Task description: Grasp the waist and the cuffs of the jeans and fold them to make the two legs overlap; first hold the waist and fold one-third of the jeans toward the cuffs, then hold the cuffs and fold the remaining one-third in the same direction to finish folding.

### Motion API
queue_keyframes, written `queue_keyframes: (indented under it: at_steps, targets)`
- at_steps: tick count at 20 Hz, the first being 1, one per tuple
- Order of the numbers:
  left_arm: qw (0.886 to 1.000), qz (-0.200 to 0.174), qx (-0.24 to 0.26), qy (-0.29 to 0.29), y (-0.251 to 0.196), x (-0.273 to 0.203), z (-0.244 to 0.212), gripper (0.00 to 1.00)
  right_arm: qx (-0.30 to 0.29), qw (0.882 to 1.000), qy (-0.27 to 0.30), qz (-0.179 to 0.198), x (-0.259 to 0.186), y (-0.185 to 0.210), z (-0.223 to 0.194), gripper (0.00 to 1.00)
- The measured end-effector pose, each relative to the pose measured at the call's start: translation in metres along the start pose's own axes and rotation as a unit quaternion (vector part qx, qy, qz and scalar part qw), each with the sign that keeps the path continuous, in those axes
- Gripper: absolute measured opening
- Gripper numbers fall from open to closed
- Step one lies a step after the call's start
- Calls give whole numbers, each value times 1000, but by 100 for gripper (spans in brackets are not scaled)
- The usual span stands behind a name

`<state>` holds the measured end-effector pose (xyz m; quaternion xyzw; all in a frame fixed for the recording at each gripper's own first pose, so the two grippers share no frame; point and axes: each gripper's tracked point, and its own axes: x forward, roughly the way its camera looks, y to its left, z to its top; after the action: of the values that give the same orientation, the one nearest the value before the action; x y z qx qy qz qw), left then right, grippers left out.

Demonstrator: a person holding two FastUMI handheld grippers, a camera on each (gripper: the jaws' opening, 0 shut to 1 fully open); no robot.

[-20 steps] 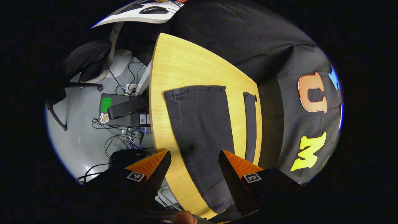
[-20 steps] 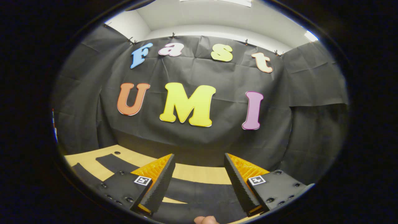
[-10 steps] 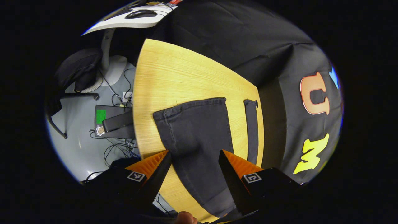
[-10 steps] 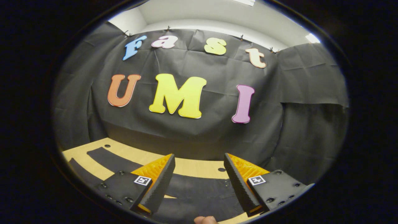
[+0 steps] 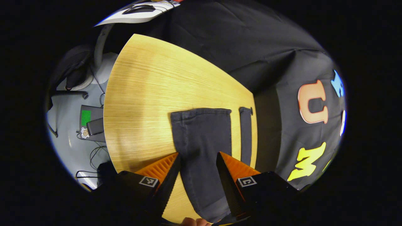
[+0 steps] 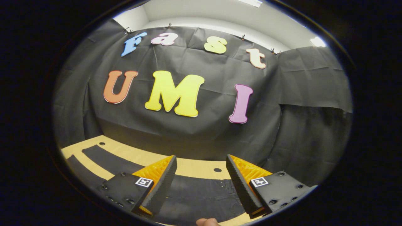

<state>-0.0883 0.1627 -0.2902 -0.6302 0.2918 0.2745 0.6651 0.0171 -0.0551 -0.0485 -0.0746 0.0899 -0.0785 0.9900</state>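
Dark charcoal denim jeans [image 5: 201,141] lie on a pale yellow, fine-grained wooden table [image 5: 150,94]; light grey floor [image 5: 69,144].

jeans [image 5: 201,141] flat on table [image 5: 147,94] | legs side by side

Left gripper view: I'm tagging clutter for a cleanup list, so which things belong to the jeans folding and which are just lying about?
Job:
jeans
wooden table
left claw, open
right claw, open

Lying about:
floor cables
box with green sticker
chair
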Motion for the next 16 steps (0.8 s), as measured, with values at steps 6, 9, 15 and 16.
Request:
queue_keyframes:
  at_steps: [6,9,15,16]
  targets:
    - [1000,-21,4,18,-26,28,4,77,-6,1000,9,-7,8,6,-4,97]
    - [999,-30,16,18,-41,43,3,76,-10,1000,15,-14,13,5,-8,97]
    - [995,-14,80,53,-53,79,-3,35,-5,998,40,-41,22,-13,-20,96]
    - [996,-15,71,56,-55,78,-2,17,2,998,52,-42,25,-18,-26,96]
